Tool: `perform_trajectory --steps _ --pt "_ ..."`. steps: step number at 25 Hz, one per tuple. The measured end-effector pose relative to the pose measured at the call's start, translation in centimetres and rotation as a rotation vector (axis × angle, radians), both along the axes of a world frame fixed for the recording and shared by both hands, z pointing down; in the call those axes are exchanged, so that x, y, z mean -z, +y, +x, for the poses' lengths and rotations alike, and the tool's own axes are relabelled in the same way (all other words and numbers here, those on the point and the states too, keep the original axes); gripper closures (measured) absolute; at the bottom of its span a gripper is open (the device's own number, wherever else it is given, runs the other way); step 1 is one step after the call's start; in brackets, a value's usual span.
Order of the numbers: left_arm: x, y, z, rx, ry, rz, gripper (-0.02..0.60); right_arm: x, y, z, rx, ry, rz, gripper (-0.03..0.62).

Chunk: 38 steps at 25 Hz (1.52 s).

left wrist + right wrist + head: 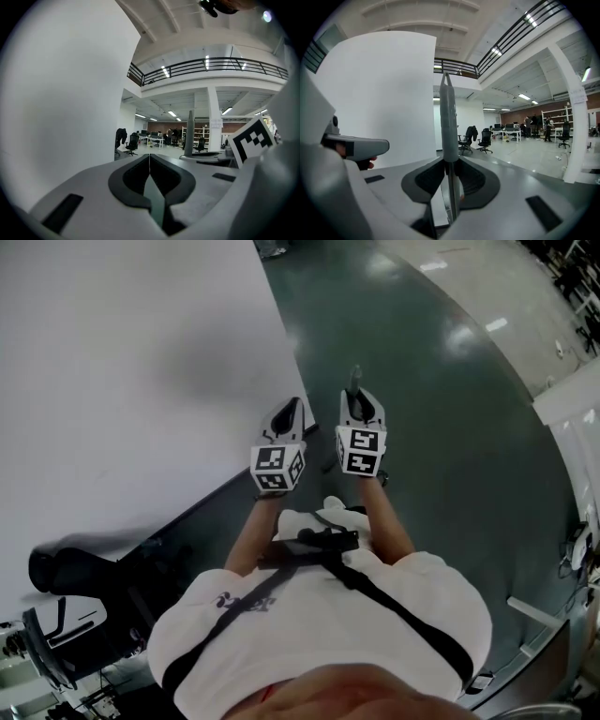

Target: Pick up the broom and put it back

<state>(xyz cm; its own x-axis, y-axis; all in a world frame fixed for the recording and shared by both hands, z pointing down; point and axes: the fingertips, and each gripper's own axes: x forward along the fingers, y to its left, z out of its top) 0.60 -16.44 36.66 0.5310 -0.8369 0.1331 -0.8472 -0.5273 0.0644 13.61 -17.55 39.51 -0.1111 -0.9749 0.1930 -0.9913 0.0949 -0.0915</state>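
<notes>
We've got the slim grey broom handle point(449, 117) clamped in the right gripper point(449, 164) beside the white wall point(379, 98), left gripper point(149, 159) jaws together and empty; put-back pending.

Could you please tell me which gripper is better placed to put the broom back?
Right: the right gripper is shut on the broom handle, which sticks out past its jaws. The left gripper is shut and empty.

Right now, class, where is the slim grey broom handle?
The slim grey broom handle stands upright at the centre of the right gripper view, clamped in the right gripper, with the white wall behind it on the left.
</notes>
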Motion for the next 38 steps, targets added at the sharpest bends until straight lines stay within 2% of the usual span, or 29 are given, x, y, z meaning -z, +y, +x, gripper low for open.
perform_trajectory --steps 7,16,21,28,35,38 --pt "-5.3 0.7 1.4 -0.086 0.007 -0.061 0.571 -6.6 1.9 0.5 -0.032 -0.017 -0.158 0.499" --pt "-11.3 -0.5 0.9 -0.067 -0.003 -0.169 0.571 -14.3 2.6 0.1 -0.026 0.003 -0.304 0.499" --pt "-17.5 -2.5 -1.6 -0.025 -0.004 -0.246 0.571 -21.9 0.7 -0.8 -0.035 0.017 -0.435 0.499" --pt "-25.2 -5.4 -7.0 0.064 0.0 -0.362 0.571 -32.0 -2.6 -4.4 0.005 0.04 -0.603 0.499" --pt "-28.0 -8.4 -8.2 0.064 -0.024 -0.398 0.571 -39.3 -6.6 -7.2 0.012 0.064 -0.724 0.499" --pt "-28.8 -8.7 -9.1 0.08 -0.018 -0.409 0.571 -41.1 -8.1 -8.3 0.009 0.066 -0.721 0.499"
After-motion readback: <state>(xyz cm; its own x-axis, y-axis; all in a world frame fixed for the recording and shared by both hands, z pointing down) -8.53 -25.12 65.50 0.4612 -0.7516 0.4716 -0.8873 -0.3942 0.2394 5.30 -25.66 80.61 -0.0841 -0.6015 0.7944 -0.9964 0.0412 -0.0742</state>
